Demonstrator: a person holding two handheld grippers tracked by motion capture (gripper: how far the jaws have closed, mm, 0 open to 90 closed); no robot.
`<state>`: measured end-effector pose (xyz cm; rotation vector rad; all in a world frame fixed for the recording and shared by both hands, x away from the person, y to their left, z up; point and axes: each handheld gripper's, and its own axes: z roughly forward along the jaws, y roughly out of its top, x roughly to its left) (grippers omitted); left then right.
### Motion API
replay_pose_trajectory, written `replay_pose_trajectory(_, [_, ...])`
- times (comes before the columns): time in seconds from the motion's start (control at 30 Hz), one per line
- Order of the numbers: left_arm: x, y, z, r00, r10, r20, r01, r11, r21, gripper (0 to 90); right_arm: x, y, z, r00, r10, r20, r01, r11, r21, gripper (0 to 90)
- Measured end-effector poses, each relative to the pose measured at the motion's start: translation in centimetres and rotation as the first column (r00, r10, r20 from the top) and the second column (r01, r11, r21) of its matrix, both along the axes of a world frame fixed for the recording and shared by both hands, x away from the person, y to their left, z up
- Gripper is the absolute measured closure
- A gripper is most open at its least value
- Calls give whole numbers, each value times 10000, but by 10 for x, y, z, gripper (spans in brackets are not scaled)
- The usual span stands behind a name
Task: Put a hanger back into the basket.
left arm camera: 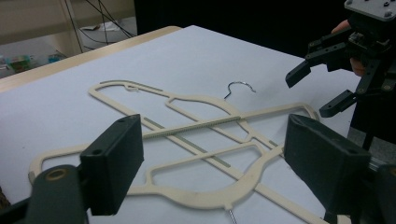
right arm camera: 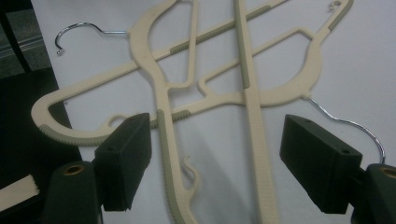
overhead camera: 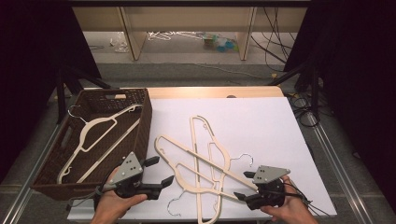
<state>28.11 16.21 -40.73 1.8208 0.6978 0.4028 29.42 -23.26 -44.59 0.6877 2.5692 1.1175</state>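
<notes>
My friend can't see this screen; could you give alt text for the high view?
Two cream hangers lie crossed on a white table between a person's two open tools, left tool and right tool. A third hanger lies in a brown wicker basket at the left.

Cream plastic hangers, 3 total: 1 in the brown wicker basket [overhead camera: 140,122] at far left, i.e. the basket hanger [overhead camera: 100,140], and 2 crossed over each other on the white sheet [overhead camera: 261,121] near centre, i.e. the upright hanger [overhead camera: 201,140] and the slanted hanger [overhead camera: 187,151]. Baskets: 1. White sheets: 1. Grippers: 2, w/ left gripper [overhead camera: 160,172] near left and right gripper [overhead camera: 244,185] near right.
</notes>
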Motion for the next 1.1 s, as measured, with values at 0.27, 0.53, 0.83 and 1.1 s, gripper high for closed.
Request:
replay_pose_trajectory(0.27, [-6,-6,-9,9999,-147,-8,146,9999,-47,180,-3,8,-3,9999,132,-43,-133,9999,-109,241])
replay_pose_trajectory(0.53, [-8,-9,-14,9999,-97,92,96,9999,111,180,-5,16,-6,9991,412,-72,-414,9985,-347,251])
replay_pose_trajectory(0.83, [-11,-11,-15,9994,-289,168,284,9991,306,181,-3,33,-15,9952,974,-104,-980,9898,-1033,334])
replay_pose_trajectory(1.1, [-11,-13,-20,9993,-376,14,376,9988,313,185,1,48,-24,9889,1440,-379,-1483,9744,-1688,440])
